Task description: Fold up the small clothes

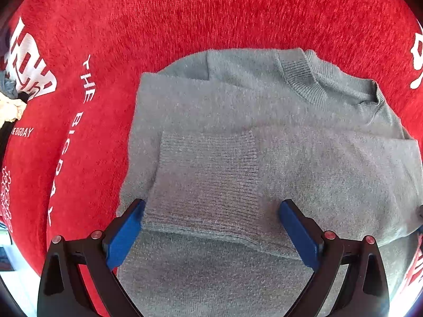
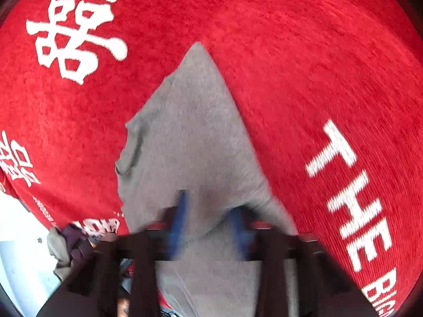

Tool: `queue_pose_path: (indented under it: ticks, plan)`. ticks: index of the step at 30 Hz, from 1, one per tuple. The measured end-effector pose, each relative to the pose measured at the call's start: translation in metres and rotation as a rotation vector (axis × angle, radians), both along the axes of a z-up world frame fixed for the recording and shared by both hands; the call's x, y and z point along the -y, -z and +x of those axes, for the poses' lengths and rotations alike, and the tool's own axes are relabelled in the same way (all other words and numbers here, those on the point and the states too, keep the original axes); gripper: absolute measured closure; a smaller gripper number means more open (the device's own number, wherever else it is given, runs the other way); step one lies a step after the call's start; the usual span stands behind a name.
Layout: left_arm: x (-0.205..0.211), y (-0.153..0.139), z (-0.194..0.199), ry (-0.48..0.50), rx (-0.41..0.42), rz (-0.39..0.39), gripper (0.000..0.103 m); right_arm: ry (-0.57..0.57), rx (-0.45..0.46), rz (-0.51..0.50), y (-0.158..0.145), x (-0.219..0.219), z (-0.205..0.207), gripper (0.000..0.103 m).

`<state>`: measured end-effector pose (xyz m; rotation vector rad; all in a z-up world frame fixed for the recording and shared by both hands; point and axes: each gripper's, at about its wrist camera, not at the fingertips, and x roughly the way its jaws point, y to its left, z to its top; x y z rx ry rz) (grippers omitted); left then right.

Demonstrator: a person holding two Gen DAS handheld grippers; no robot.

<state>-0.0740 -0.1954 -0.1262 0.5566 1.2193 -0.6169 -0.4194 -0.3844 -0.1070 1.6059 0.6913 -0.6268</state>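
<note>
A small grey knit sweater (image 1: 238, 111) lies on a red cloth (image 1: 185, 13), its ribbed collar (image 1: 304, 79) at the far right and a sleeve with a ribbed cuff (image 1: 206, 179) folded across the body. My left gripper (image 1: 211, 211) is open, its blue fingers (image 1: 127, 232) standing on either side of the cuff, just above it. In the blurred right wrist view, my right gripper (image 2: 208, 211) has its blue fingers partly closed around a raised fold of the sweater (image 2: 190, 132); the grip itself is blurred.
The red cloth (image 2: 290, 52) bears white lettering (image 2: 351, 190) and a large white character (image 2: 76, 23). A pile of other clothes (image 2: 66, 245) lies at its edge, lower left in the right wrist view, and also shows at the left edge of the left wrist view (image 1: 10, 100).
</note>
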Motion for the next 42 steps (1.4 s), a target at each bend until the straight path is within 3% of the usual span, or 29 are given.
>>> queue_pose_path:
  ticks: [3,13,17,20,22,24,26,27,33,36,37,38,40,42]
  plan:
    - [-0.002,0.001,0.001,0.005,-0.014,-0.003,0.001,0.018,-0.020,-0.049,-0.009,0.004,-0.007,0.096]
    - [-0.006,0.009,0.008,0.000,-0.059,-0.025,0.000,-0.072,-0.095,-0.113,-0.007,-0.003,-0.003,0.096]
    - [-0.004,0.006,0.010,0.000,-0.058,0.014,0.001,-0.091,-0.129,-0.125,-0.016,-0.002,-0.002,0.094]
    - [-0.004,-0.002,0.010,-0.027,-0.049,0.010,0.001,-0.157,-0.135,-0.101,-0.026,-0.003,0.001,0.090]
    - [-0.008,-0.008,0.009,-0.033,-0.040,-0.002,0.001,-0.220,-0.132,-0.164,-0.047,-0.004,-0.002,0.090]
    - [-0.011,-0.014,0.010,-0.038,-0.044,-0.018,0.001,-0.252,-0.127,-0.247,-0.064,0.002,-0.003,0.083]
    - [-0.011,-0.017,0.010,-0.037,-0.043,-0.018,0.001,-0.263,-0.152,-0.295,-0.066,0.021,0.000,0.041]
    - [-0.009,-0.018,0.010,-0.033,-0.042,-0.017,0.001,-0.255,-0.155,-0.289,-0.060,0.032,0.003,0.038]
    - [0.003,-0.008,0.020,-0.061,-0.096,-0.014,0.001,-0.181,-0.061,-0.126,0.005,0.088,0.013,0.039]
    - [0.007,0.002,0.020,-0.058,-0.105,0.007,0.001,-0.140,0.030,-0.105,0.016,0.101,0.013,0.040]
    - [0.008,0.004,0.019,-0.052,-0.103,0.010,0.001,-0.130,0.043,-0.072,0.020,0.104,0.013,0.048]
    - [0.010,0.006,0.017,-0.040,-0.092,0.017,0.001,-0.135,0.041,-0.051,0.023,0.106,0.014,0.070]
    - [0.011,0.006,0.014,-0.031,-0.074,0.021,0.001,-0.210,0.016,-0.036,0.022,0.107,0.024,0.094]
    - [0.011,0.006,0.014,-0.031,-0.077,0.022,0.001,-0.271,-0.031,-0.114,0.007,0.105,0.031,0.094]
